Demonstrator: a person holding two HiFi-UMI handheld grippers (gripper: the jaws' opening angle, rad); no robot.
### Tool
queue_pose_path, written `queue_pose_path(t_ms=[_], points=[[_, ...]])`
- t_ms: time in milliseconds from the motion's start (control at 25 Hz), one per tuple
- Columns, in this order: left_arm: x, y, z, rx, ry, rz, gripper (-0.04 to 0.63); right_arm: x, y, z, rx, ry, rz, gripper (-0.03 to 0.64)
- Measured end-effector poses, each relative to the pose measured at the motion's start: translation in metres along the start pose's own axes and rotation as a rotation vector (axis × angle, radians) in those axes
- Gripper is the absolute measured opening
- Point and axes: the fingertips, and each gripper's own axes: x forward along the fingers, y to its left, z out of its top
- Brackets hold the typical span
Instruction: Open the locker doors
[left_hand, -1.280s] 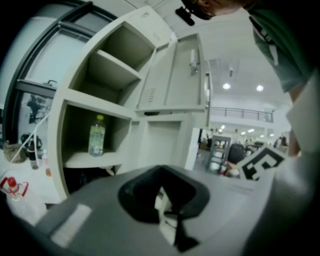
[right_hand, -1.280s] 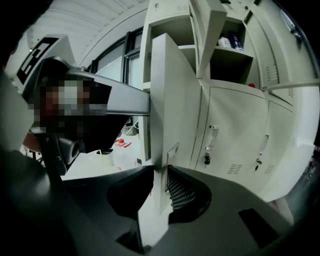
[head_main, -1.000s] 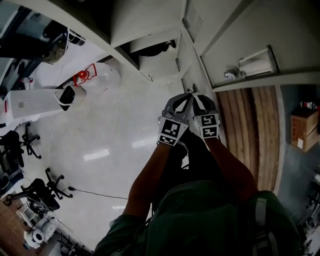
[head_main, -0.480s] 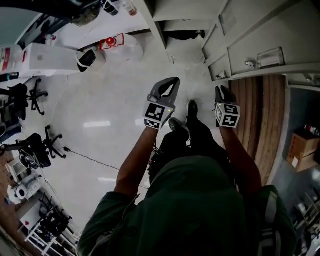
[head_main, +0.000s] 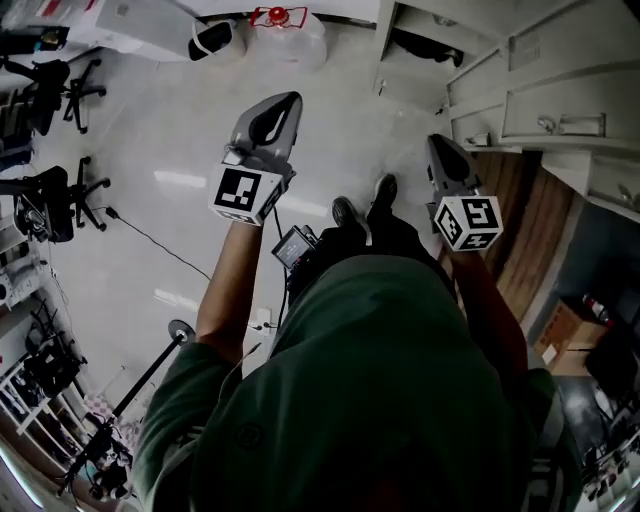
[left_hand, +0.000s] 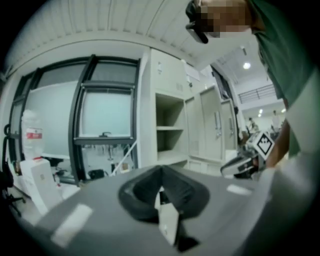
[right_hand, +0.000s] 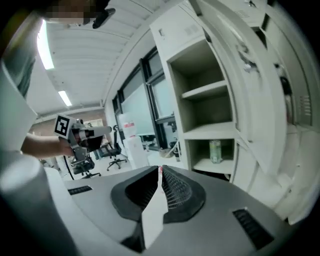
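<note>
Shut and empty on the left gripper (head_main: 287, 100); just closing to touching tips, nothing between, on the right gripper (head_main: 437, 146).

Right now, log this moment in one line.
left gripper shut, empty | right gripper shut, jaws just closed, nothing between | locker door open

Pale glossy floor (head_main: 180, 130), with black office chairs (head_main: 62, 192) far left, a dark cable (head_main: 150, 243) trailing across, wooden boards (head_main: 520, 225) right. On a low locker shelf (right_hand: 222, 166), one greenish jar (right_hand: 215, 150).
</note>
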Motion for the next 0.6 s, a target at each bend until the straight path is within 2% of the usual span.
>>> queue_pose_path(t_ms=[120, 320, 480, 600], points=[[-0.030, 0.016, 0.025, 0.015, -0.032, 0.059, 0.002, 0.001, 0.039, 0.052, -0.060, -0.085, 0.105, 0.021], [-0.065, 0.027, 0.066, 0.005, -0.090, 0.135, 0.002, -0.008, 0.085, 0.139, -0.144, -0.214, 0.232, 0.012], [-0.085, 0.028, 0.093, -0.006, -0.104, 0.162, 0.002, -0.024, 0.109, 0.196, -0.207, -0.286, 0.286, 0.006], [-0.100, 0.033, 0.108, -0.039, -0.080, 0.178, 0.002, -0.036, 0.119, 0.226, -0.230, -0.319, 0.304, 0.006]])
